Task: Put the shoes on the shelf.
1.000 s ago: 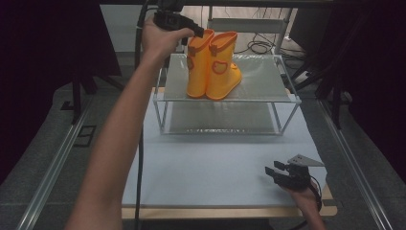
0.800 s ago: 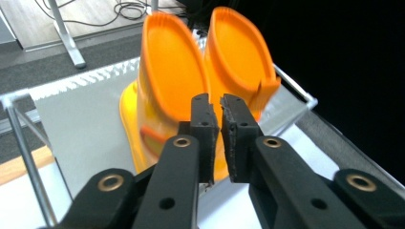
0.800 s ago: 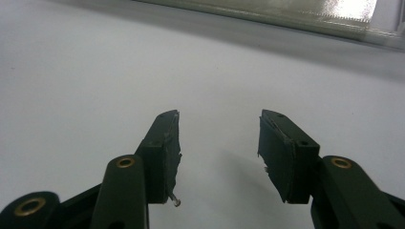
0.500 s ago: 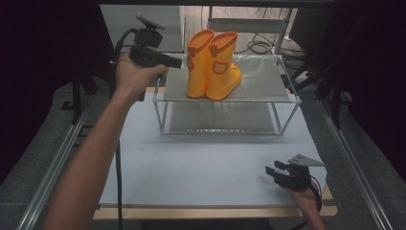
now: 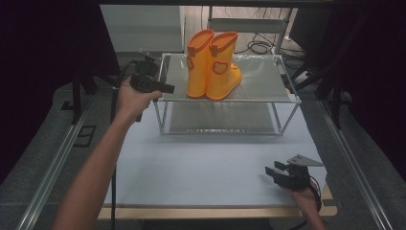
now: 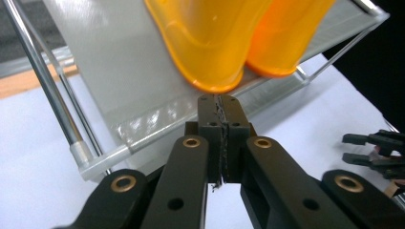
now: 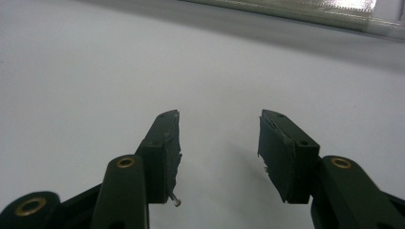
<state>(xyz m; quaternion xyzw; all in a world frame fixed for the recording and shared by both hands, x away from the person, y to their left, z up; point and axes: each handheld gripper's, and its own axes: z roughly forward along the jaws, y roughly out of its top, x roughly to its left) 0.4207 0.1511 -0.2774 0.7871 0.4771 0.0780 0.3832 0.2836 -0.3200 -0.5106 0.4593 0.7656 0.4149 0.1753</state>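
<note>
Two orange rubber boots [image 5: 213, 64] stand upright side by side on the top of a low glass-and-metal shelf [image 5: 261, 74]. My left gripper [image 5: 166, 88] hovers at the shelf's left front corner, level with its top and pointing toward the boots. In the left gripper view the jaws [image 6: 219, 102] are pressed together with nothing between them, just short of the boots' soles [image 6: 210, 47]. My right gripper [image 5: 271, 171] rests low over the table's front right; its jaws [image 7: 219, 143] stand open and hold nothing.
The shelf has a lower level [image 5: 220, 120] and thin metal legs; it stands at the back of the pale blue-white table [image 5: 206, 163]. Metal rails [image 5: 57, 158] run along both sides of the table. Cables [image 5: 261, 45] lie on the floor behind.
My left hand has drawn away from the boots' tops, moved left and sunk to the shelf's left front corner. Its jaws have closed with nothing in them. The right gripper has stayed put.
</note>
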